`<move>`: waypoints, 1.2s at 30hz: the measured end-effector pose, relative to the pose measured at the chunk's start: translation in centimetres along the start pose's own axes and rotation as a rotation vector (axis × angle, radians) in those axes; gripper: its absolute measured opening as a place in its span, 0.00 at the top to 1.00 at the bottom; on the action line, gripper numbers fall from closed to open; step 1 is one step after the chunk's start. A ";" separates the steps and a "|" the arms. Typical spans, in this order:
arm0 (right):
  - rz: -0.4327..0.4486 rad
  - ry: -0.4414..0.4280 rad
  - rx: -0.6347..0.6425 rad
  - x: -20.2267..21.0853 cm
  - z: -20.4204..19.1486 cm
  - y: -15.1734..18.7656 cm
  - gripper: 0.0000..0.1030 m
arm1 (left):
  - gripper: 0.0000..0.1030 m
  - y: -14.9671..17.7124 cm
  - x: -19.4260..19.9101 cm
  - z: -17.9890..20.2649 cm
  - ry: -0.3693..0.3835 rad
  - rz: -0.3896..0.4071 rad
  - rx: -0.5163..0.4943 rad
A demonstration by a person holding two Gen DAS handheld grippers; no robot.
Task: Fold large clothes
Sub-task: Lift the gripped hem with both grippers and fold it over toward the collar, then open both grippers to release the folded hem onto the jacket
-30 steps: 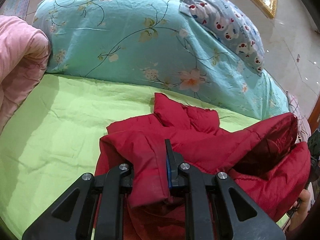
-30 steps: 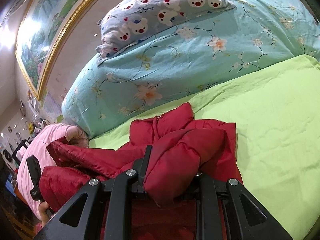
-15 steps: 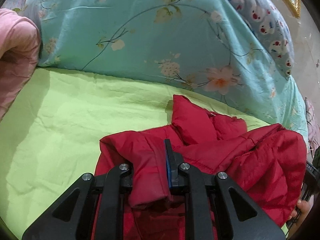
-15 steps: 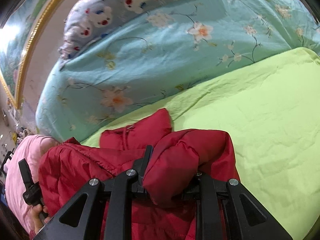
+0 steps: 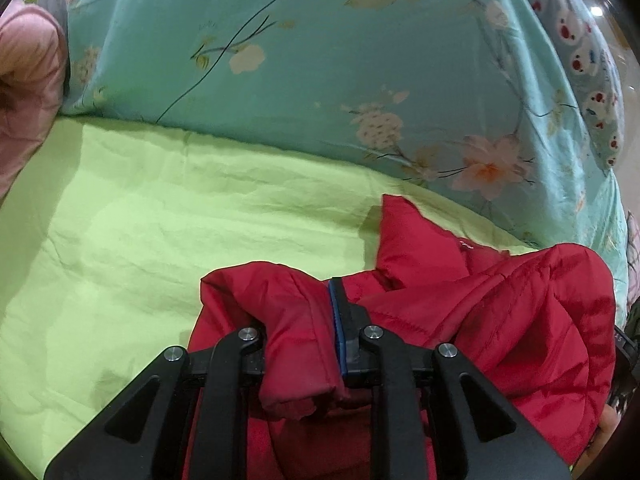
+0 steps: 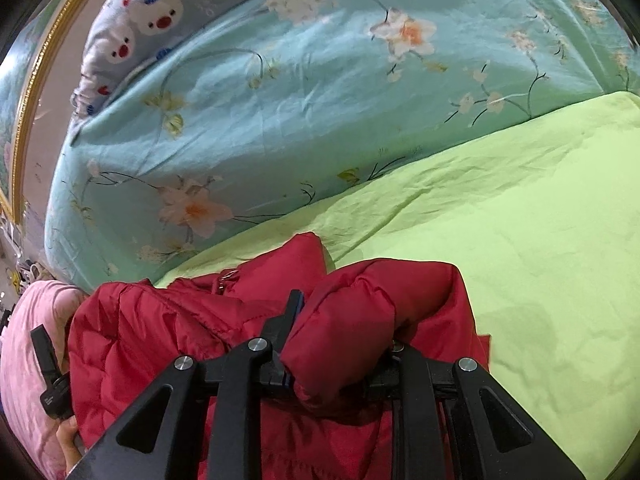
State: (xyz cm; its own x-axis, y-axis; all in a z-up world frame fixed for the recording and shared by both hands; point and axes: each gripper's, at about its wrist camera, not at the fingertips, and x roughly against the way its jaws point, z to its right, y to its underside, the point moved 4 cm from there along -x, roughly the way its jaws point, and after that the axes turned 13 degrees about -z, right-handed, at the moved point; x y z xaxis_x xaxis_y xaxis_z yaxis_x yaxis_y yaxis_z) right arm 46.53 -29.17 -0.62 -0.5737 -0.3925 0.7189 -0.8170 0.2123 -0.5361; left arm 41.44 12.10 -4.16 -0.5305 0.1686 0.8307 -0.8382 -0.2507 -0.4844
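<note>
Both tongs, left [image 5: 298, 340] and right [image 6: 340, 344], clamped on red jacket [image 5: 500, 312] bunched over green bed sheet [image 5: 180, 220], left grip just loosened slightly. Best lowered level together, laid flat before release.

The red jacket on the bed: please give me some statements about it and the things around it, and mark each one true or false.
1. Both grippers are shut on the red jacket. True: the left gripper and the right gripper each pinch a fold of it.
2. The bed sheet is white. False: it is light green.
3. A flowered turquoise quilt lies beyond the jacket. True.
4. The jacket is folded flat. False: it is bunched up.
5. The bear-print pillow lies under the quilt. False: it rests on top.
</note>
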 end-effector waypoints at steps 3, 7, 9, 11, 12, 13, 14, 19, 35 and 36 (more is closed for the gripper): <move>-0.020 0.008 -0.008 -1.7 0.4 -0.2 0.80 | 0.82 0.0 -0.6 -0.1 -0.016 0.002 0.002; -0.046 0.024 -0.022 -3.4 1.0 -0.3 0.81 | 0.80 -0.4 -0.2 0.2 -0.015 -0.003 -0.005; -0.056 0.020 -0.032 -3.8 1.3 -0.6 0.81 | 0.78 -0.3 0.5 0.1 0.005 0.000 -0.010; -0.067 0.008 -0.043 -4.3 1.5 -0.8 0.81 | 0.71 0.0 1.2 -0.2 0.017 -0.001 -0.009; -0.074 -0.003 -0.053 -4.4 1.7 -0.9 0.81 | 0.63 0.2 1.6 -0.5 0.012 0.004 -0.006; -0.079 -0.013 -0.063 -4.5 1.9 -1.0 0.80 | 0.51 0.4 2.0 -0.7 -0.001 0.012 -0.001; -0.081 -0.022 -0.071 -4.5 2.1 -1.1 0.80 | 0.44 0.6 2.7 -1.1 -0.020 0.025 0.006; -0.097 -0.095 -0.122 -4.1 2.9 -1.3 0.74 | 0.36 2.1 6.1 -1.0 0.024 0.069 -0.002; 0.055 -0.083 -0.105 5.2 2.9 -1.6 0.42 | 0.36 10.7 8.8 10.1 0.173 -0.002 -0.303; 0.055 -0.080 -0.083 5.7 2.5 -1.0 0.42 | 0.36 11.0 8.7 10.4 0.176 -0.006 -0.307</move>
State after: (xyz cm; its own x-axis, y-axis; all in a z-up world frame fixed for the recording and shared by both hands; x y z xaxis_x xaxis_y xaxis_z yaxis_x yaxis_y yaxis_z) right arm 44.26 -33.84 2.93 -0.6138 -0.4481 0.6500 -0.7885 0.3071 -0.5329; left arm 28.87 0.85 0.61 -0.5169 0.3375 0.7867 -0.8260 0.0448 -0.5619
